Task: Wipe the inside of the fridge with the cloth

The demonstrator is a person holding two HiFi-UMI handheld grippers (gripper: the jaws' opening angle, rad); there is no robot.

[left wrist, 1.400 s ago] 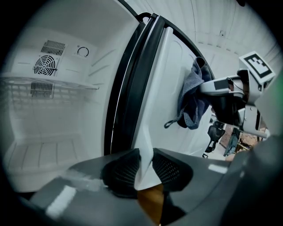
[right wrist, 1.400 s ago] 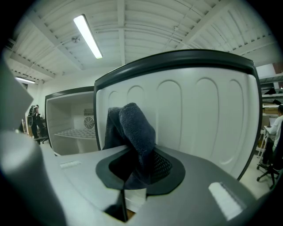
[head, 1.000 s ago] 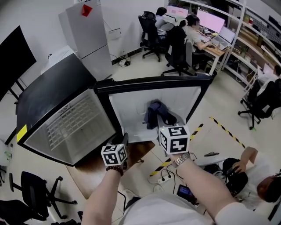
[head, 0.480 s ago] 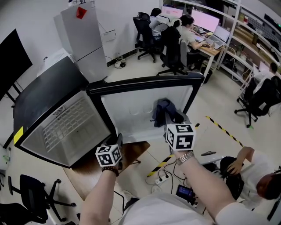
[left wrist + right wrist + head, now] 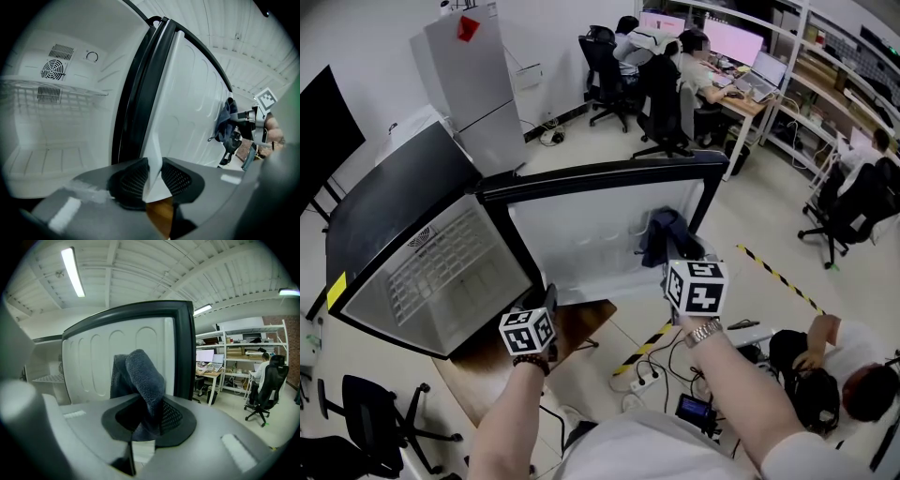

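Now: judging by the scene, the step in hand is a wiping pass over the white inner liner (image 5: pixel 581 234) of the open fridge door (image 5: pixel 187 108).
Right gripper (image 5: pixel 143 416): its jaws are partly closed and pinch the dark blue cloth (image 5: pixel 140 376), which bunches up and forward out of the tips.
Cloth's place: just ahead of the right tips and against the liner, close to the black frame (image 5: pixel 185 348) at the door's far side.
Left gripper (image 5: pixel 152 180): its jaws are closed a middling way onto the door's white lower edge, which stands pinched between the pads.
Fridge cabinet (image 5: pixel 51 122): off to the left of the left gripper, with its wire shelf (image 5: pixel 56 89) and back wall apparently not yet reached by the cloth.
Bracing: the left grip should stay firm so the door does not swing away under the push of the wipe.
Contact: lead with the cloth's bulge rather than the hard tips, and press it flat so more fabric meets the liner.
Stroke: I would run overlapping passes along the moulded ribs, working from the frame side back toward the left gripper.
Risk: a short pinch could let the cloth drag out at a rib, so take any snag slowly.
Afterward: the cabinet walls and shelf look like the bigger share left to do.
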